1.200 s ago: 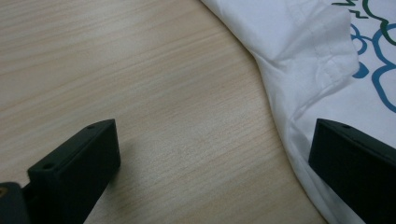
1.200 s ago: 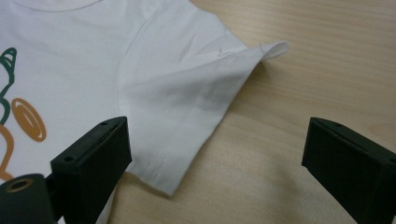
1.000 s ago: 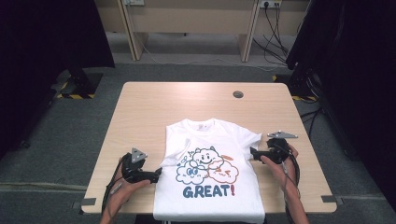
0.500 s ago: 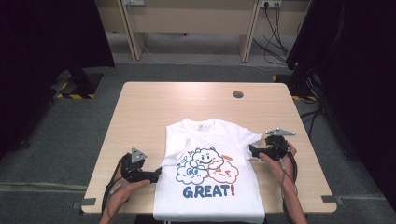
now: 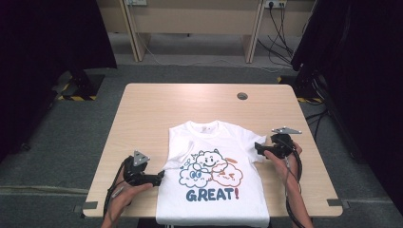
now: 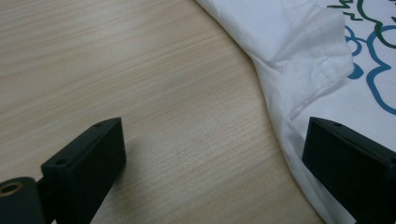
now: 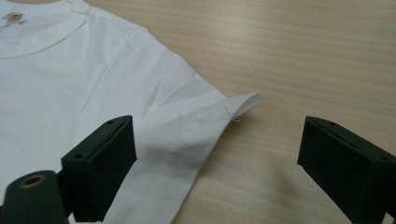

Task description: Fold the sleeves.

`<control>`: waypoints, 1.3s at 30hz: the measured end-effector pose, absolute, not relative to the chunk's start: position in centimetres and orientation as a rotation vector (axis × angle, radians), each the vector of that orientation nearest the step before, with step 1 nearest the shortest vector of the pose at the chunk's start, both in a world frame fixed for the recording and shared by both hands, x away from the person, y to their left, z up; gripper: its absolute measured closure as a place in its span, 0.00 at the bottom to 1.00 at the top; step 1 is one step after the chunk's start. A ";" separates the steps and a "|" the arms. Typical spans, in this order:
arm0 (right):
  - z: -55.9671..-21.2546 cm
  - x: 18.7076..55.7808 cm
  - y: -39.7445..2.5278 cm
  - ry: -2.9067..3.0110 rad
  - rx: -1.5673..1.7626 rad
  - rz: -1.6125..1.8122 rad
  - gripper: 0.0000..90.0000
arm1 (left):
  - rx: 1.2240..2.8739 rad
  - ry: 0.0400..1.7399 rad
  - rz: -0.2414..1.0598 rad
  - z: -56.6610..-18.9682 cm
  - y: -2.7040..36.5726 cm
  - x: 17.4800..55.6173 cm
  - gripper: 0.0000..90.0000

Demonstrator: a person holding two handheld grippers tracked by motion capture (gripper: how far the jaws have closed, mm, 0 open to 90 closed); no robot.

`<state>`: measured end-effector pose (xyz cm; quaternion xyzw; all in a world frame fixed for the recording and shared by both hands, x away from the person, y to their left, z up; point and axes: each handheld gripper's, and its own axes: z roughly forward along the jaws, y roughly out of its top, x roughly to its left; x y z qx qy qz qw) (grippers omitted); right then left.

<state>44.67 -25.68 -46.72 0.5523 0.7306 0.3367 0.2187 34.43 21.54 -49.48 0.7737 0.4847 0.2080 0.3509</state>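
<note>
**Both grippers wide open at the shirt's two sleeves**

Left gripper (image 6: 212, 175): jaws spread wide, nothing between them but bare wood. One jaw sits over the table, the other at the shirt's side edge. The folded-in left sleeve (image 6: 322, 60) lies just ahead of that jaw, its hem puckered.

Right gripper (image 7: 217, 170): jaws equally wide, empty. The right sleeve (image 7: 205, 114) runs in between them, its tip curled up off the wood and pointing toward the table-side jaw.

Stepping back: the white T-shirt (image 5: 214, 185) lies flat, print up, collar away from the person, long axis running from the near edge toward the far side of the table (image 5: 152, 109). Hem hangs slightly over the near edge. Left gripper (image 5: 159, 178) is at the shirt's left flank, right gripper (image 5: 258, 148) at the right sleeve, farther up.

Judgement: the right side is better placed, cloth already inside the gap; the left needs to shift toward the sleeve.
</note>
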 end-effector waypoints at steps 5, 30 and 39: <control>-47.1 45.7 -25.2 2.030 1.565 0.923 0.18 | 2.003 1.255 0.539 -49.5 21.5 34.4 0.05; -46.4 45.6 -24.5 2.084 1.385 0.940 0.83 | 2.004 1.255 0.542 -49.5 21.5 34.4 0.06; -45.1 44.8 -23.3 2.073 1.283 0.991 0.88 | 2.004 1.255 0.542 -49.5 21.5 34.4 0.06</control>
